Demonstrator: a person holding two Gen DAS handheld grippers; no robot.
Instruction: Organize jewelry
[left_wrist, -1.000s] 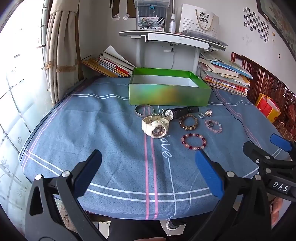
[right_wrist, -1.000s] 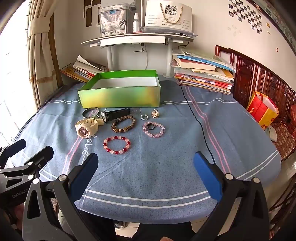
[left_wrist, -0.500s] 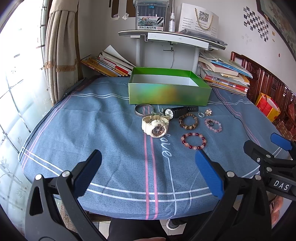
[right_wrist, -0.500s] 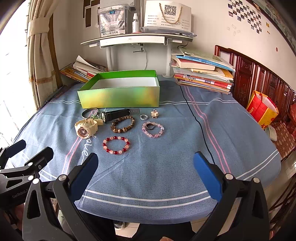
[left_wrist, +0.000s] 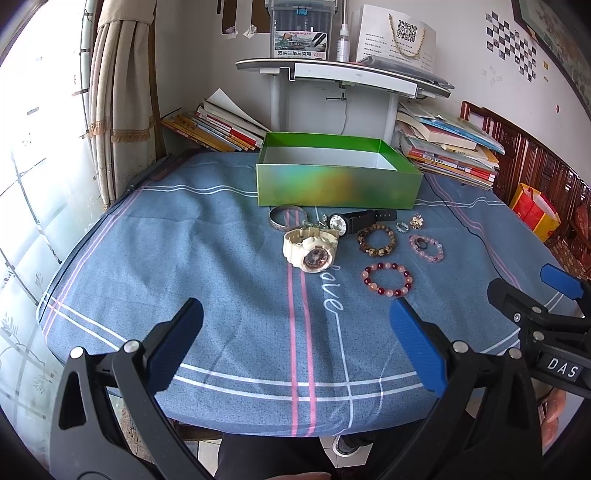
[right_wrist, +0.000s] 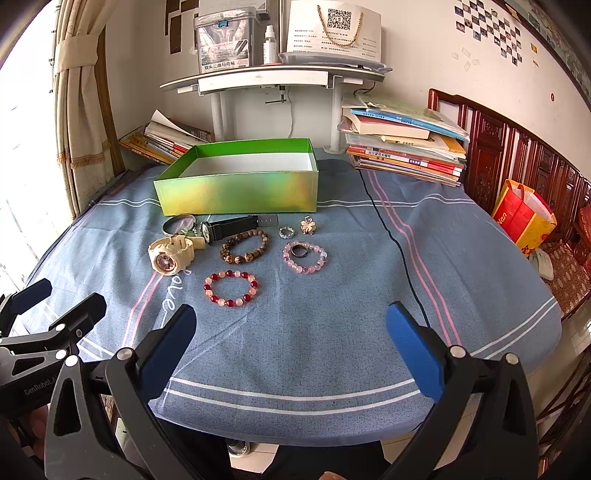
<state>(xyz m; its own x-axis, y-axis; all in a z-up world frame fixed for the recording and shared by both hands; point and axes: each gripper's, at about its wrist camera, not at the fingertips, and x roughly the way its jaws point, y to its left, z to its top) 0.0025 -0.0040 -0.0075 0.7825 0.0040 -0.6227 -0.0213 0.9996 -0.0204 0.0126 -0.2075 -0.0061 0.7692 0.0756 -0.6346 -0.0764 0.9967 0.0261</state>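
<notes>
An empty green box (left_wrist: 339, 180) (right_wrist: 236, 190) stands at the back of the blue cloth. In front of it lie a cream watch (left_wrist: 309, 249) (right_wrist: 170, 254), a black watch (left_wrist: 356, 220) (right_wrist: 229, 226), a silver bangle (left_wrist: 284, 218), a brown bead bracelet (left_wrist: 376, 240) (right_wrist: 244, 246), a pink bead bracelet (left_wrist: 426, 248) (right_wrist: 305, 257) with a dark ring inside, a red-and-pink bracelet (left_wrist: 387, 279) (right_wrist: 231, 288) and two small rings (right_wrist: 286, 232). My left gripper (left_wrist: 295, 345) and right gripper (right_wrist: 291, 341) both hang open over the table's near edge, holding nothing.
Book stacks (right_wrist: 404, 149) (left_wrist: 218, 127) flank a white shelf stand (right_wrist: 273, 79) behind the box. A black cable (right_wrist: 391, 236) runs down the cloth's right side. A curtain (left_wrist: 118, 103) hangs at the left; a wooden bench with a red-yellow bag (right_wrist: 524, 218) stands on the right.
Both grippers have drifted very slightly; the jewelry and box have not moved and the fingers stay open.
</notes>
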